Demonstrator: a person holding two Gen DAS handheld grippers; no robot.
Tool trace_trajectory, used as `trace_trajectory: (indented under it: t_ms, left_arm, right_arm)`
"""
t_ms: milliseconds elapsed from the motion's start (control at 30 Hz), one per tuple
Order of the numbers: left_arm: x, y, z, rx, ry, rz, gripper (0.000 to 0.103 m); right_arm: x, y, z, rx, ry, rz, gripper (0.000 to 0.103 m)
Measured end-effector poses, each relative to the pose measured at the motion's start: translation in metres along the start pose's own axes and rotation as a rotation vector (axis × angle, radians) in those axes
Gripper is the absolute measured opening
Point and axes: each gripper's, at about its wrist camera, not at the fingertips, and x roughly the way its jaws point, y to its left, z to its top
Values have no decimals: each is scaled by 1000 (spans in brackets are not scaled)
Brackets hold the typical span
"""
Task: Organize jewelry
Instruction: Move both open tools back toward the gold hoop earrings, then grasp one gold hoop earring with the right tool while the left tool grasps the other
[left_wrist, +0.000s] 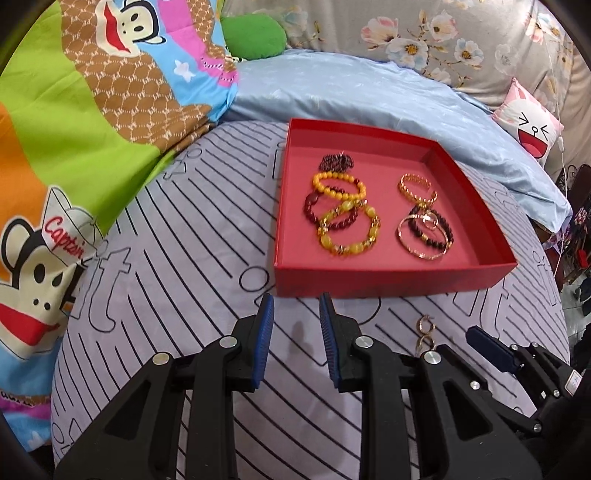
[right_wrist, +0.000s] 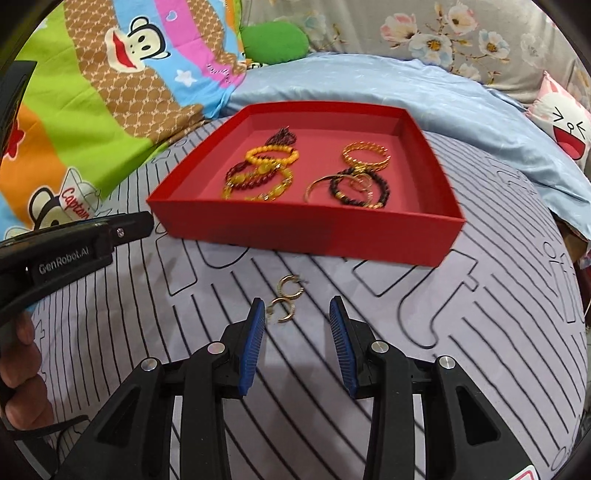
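A shallow red box (left_wrist: 391, 282) sits on a bed covered with a pale lilac sheet (left_wrist: 177, 258) printed with black lines. Inside it, bracelets lie in two loose heaps on the pink floor: on the left side an amber bead bracelet (left_wrist: 338, 186), a dark red bead bracelet (left_wrist: 314, 210) and a yellow stone bracelet (left_wrist: 349, 232) overlapping one another, with a small dark beaded piece (left_wrist: 336, 162) behind them; on the right side a gold chain bracelet (left_wrist: 417, 184), a dark bead bracelet (left_wrist: 430, 229) and a thin gold bangle (left_wrist: 421, 240) tangled together.

Two small gold hoop earrings (right_wrist: 286, 301) lie on the sheet in front of the box, outside it, close together. The right gripper (right_wrist: 297, 314) hangs just over them with its blue-padded jaws parted and nothing between the pads; the nearer hoop lies just beside the left pad. The left gripper (left_wrist: 297, 308) points at the near wall of the box, jaws also apart and empty. A hand (right_wrist: 22, 373) grips its handle at the edge of the right view.

A cartoon monkey quilt (left_wrist: 74, 110) is bunched at the left, a light blue blanket (left_wrist: 369, 88) behind the box
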Motion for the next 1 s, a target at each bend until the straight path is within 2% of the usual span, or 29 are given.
trace_trajectory:
  t_ms: [200, 400, 733, 1000]
  left_arm:
    - [7, 3, -5, -6, 21, 0, 24]
    - [12, 4, -6, -12, 33, -6, 24]
    - [15, -9, -5, 5, 39, -24, 24]
    - [19, -39, -7, 45, 60, -82, 25]
  right_arm:
    - [13, 7, -1, -4, 20, 4, 34]
    - [19, 5, -3, -4, 23, -7, 18]
    - [14, -16, -3, 34, 17, -22, 17]
    - [10, -47, 4, 86, -2, -46, 17]
